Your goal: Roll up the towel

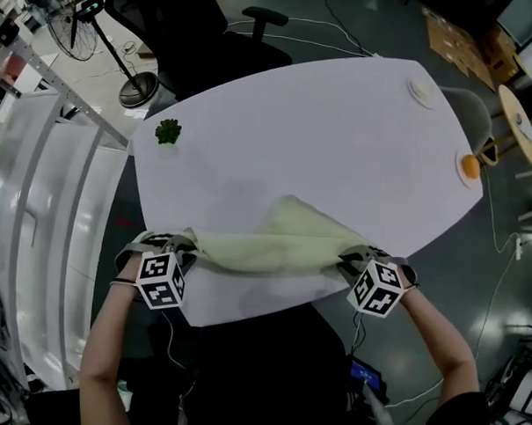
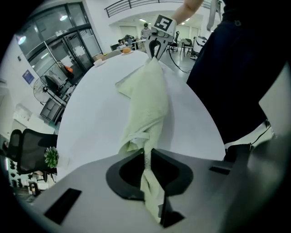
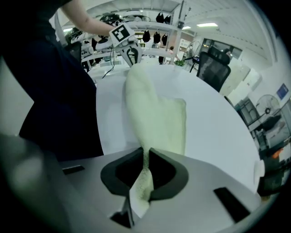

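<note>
A pale green towel lies stretched between my two grippers along the near edge of the white table. My left gripper is shut on the towel's left corner, with cloth bunched between its jaws. At the other end my right gripper is shut on the right corner. The towel sags a little in the middle, and a folded flap points toward the far side. In the right gripper view the towel runs away to the left gripper; the left gripper view shows the right gripper at the far end.
A small green plant sits at the table's far left. A white dish and a plate with an orange thing stand at the far right. A black office chair is behind the table. The person's dark clothing is against the near edge.
</note>
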Demonstrator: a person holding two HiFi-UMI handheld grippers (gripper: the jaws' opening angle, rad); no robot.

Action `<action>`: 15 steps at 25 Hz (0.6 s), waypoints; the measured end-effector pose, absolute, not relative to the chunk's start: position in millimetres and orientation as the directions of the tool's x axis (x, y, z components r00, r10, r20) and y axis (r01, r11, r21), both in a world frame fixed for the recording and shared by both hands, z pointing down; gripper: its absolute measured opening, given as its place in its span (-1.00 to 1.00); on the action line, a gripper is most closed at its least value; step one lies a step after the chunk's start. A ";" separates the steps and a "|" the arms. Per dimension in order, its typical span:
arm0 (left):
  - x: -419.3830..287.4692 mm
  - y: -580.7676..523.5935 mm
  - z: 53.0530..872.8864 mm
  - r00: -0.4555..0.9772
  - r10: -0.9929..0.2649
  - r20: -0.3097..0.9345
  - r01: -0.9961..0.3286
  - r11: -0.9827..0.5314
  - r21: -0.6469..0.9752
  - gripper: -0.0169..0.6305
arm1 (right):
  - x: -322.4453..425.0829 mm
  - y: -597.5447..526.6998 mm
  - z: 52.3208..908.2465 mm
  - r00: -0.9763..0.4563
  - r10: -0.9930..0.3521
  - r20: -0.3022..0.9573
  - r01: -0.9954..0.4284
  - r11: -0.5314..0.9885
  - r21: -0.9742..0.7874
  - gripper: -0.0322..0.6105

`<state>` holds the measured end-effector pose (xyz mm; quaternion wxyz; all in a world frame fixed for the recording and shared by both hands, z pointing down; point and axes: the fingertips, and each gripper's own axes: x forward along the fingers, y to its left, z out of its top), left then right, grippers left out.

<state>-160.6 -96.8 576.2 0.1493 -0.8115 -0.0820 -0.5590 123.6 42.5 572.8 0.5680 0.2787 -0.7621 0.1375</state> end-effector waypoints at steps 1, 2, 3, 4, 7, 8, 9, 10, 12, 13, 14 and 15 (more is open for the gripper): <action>-159.2 -102.3 572.7 0.369 -0.033 0.929 0.291 -0.945 -0.149 -0.79 | 125.6 34.8 565.7 -0.214 -0.273 0.938 -0.598 0.796 0.096 -0.76; -157.5 -107.9 570.1 0.374 -0.031 0.927 0.284 -0.948 -0.146 -0.79 | 127.8 26.4 558.9 -0.226 -0.279 0.933 -0.613 0.785 0.086 -0.76; -155.8 -113.1 568.6 0.376 -0.024 0.926 0.278 -0.951 -0.138 -0.79 | 130.3 18.3 553.2 -0.237 -0.283 0.930 -0.626 0.776 0.077 -0.76; -154.1 -117.9 568.0 0.375 -0.013 0.927 0.271 -0.955 -0.123 -0.79 | 133.0 10.7 548.8 -0.246 -0.283 0.927 -0.635 0.769 0.066 -0.75; -148.7 -131.4 569.2 0.369 0.029 0.929 0.242 -0.968 -0.066 -0.79 | 142.7 -9.5 545.2 -0.257 -0.273 0.927 -0.646 0.762 0.045 -0.74; -146.4 -136.6 569.8 0.369 0.038 0.929 0.233 -0.971 -0.052 -0.79 | 146.4 -16.3 546.3 -0.254 -0.268 0.929 -0.644 0.763 0.044 -0.74; -144.0 -141.9 570.3 0.368 0.045 0.929 0.225 -0.974 -0.042 -0.79 | 149.8 -23.0 548.0 -0.250 -0.265 0.931 -0.642 0.766 0.045 -0.74; -141.7 -147.2 570.8 0.366 0.049 0.929 0.216 -0.976 -0.034 -0.79 | 152.8 -29.5 550.0 -0.245 -0.261 0.934 -0.639 0.768 0.047 -0.74; -137.6 -157.1 571.7 0.361 0.052 0.931 0.200 -0.979 -0.023 -0.79 | 157.7 -41.5 554.0 -0.233 -0.253 0.939 -0.636 0.770 0.050 -0.74; -135.9 -161.2 572.5 0.358 0.052 0.932 0.194 -0.981 -0.020 -0.79 | 159.6 -46.9 555.8 -0.227 -0.249 0.942 -0.635 0.771 0.051 -0.74; -134.4 -164.5 573.6 0.354 0.052 0.934 0.188 -0.982 -0.017 -0.79 | 161.5 -51.9 557.8 -0.222 -0.246 0.943 -0.634 0.772 0.052 -0.74; -132.8 -167.3 575.0 0.351 0.051 0.935 0.182 -0.983 -0.014 -0.79 | 163.7 -56.2 560.2 -0.218 -0.243 0.945 -0.633 0.773 0.052 -0.74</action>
